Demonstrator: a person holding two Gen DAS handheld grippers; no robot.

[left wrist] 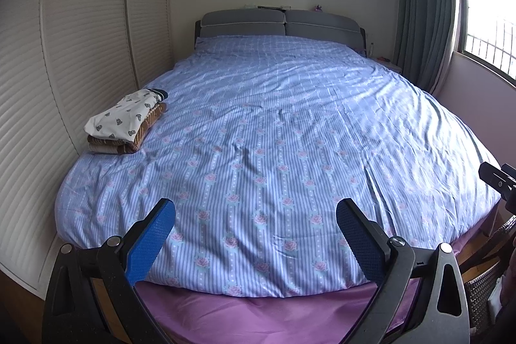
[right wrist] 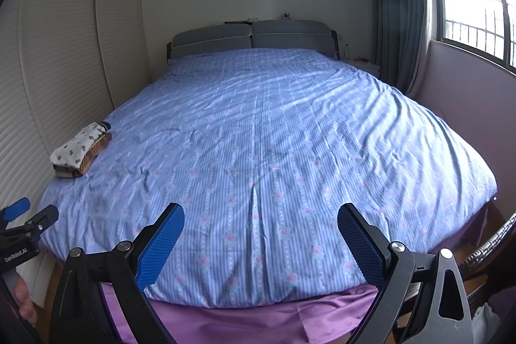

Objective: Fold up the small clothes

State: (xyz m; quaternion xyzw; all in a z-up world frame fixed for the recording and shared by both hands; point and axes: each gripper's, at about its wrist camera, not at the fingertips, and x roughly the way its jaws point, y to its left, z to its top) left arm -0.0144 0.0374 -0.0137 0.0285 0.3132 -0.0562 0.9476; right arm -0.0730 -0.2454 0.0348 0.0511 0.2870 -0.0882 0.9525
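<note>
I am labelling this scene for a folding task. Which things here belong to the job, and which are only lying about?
Belongs to the job:
- stack of folded clothes, on the bed's left side
- left tool, open, holding nothing
- right tool, open, holding nothing
- striped bed cover, the work surface

Only lying about:
- grey headboard
- curtain
- slatted wardrobe doors
- woven basket

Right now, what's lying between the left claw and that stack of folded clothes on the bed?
Only bare striped bedspread. In the left wrist view nothing sits between the open left claw and the folded stack.
</note>
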